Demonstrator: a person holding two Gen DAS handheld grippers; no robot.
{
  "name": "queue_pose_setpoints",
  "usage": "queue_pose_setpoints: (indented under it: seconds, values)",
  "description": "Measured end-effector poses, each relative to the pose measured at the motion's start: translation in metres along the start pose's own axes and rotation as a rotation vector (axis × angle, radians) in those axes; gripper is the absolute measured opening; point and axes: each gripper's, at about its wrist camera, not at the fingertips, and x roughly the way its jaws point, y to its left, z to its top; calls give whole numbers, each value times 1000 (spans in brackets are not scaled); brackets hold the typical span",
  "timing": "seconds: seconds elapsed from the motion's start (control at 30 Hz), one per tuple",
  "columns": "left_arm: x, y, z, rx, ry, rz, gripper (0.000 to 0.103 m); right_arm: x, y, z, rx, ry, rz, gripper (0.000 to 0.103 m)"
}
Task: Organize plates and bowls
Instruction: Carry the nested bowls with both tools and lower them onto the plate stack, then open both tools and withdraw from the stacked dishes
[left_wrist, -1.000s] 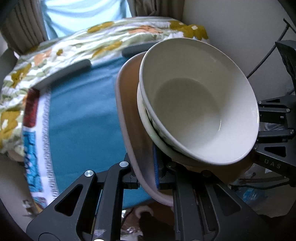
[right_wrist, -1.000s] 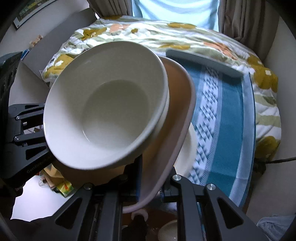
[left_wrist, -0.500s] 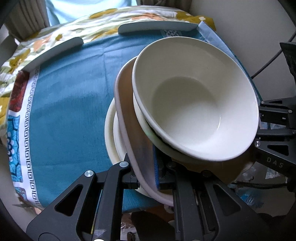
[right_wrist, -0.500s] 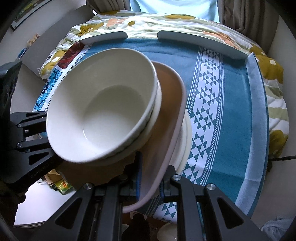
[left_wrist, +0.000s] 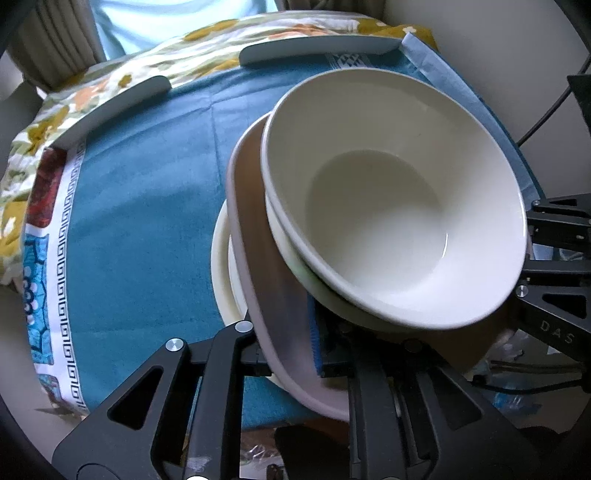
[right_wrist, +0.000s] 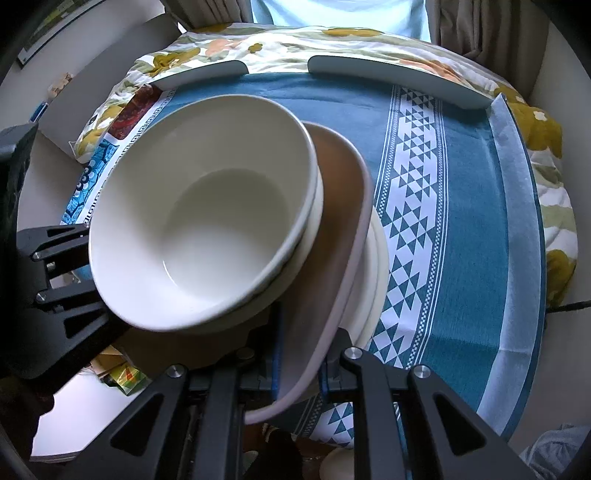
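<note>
A white bowl (left_wrist: 391, 199) sits nested on a second white bowl, on a tan plate with a pale rim (left_wrist: 255, 273). My left gripper (left_wrist: 288, 347) is shut on that plate's near edge, and my right gripper (right_wrist: 299, 365) is shut on its opposite edge; the right wrist view shows the bowl (right_wrist: 207, 229) and the tan plate (right_wrist: 332, 258) too. The stack is tilted and held just above white plates (left_wrist: 221, 266) lying on the teal cloth, which also show in the right wrist view (right_wrist: 373, 295).
The round table carries a teal cloth (left_wrist: 147, 206) with a white patterned band (right_wrist: 417, 206). Two grey curved bars (right_wrist: 399, 81) lie at its far edge on a floral cover (right_wrist: 332, 40). A wall stands close on one side.
Both grippers have carried the plate and bowls from over the floral cover to over the teal cloth. The white plates below have come into view.
</note>
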Motion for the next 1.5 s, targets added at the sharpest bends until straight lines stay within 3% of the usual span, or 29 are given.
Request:
queue_pose_setpoints:
  seconds: [0.13, 0.4, 0.73, 0.8, 0.9, 0.97, 1.23, 1.37, 1.5]
  values:
    - [1, -3, 4, 13, 30, 26, 15, 0, -2, 2, 26, 20, 0, 14]
    - [-3, 1, 8, -17, 131, -30, 20, -14, -11, 3, 127, 43, 24, 15]
    - [-11, 1, 10, -31, 156, -23, 21, -22, -13, -2, 162, 49, 44, 15]
    - [-16, 0, 10, -26, 152, -10, 25, -24, -12, -4, 164, 46, 47, 15]
    - [-25, -1, 8, -12, 143, 15, 40, -30, -12, -5, 166, 40, 47, 15]
    - [-33, 1, 6, -20, 129, 15, 47, -35, -12, -6, 166, 32, 47, 15]
    - [-90, 0, -9, -76, 46, 3, 48, -89, -5, -19, 156, -58, 52, 15]
    - [-135, -1, -22, -113, -62, -23, 48, -125, 9, -27, 140, -142, 42, 15]
    - [-193, 1, -33, -124, -224, -12, 48, -169, 30, -35, 117, -261, -6, 15]
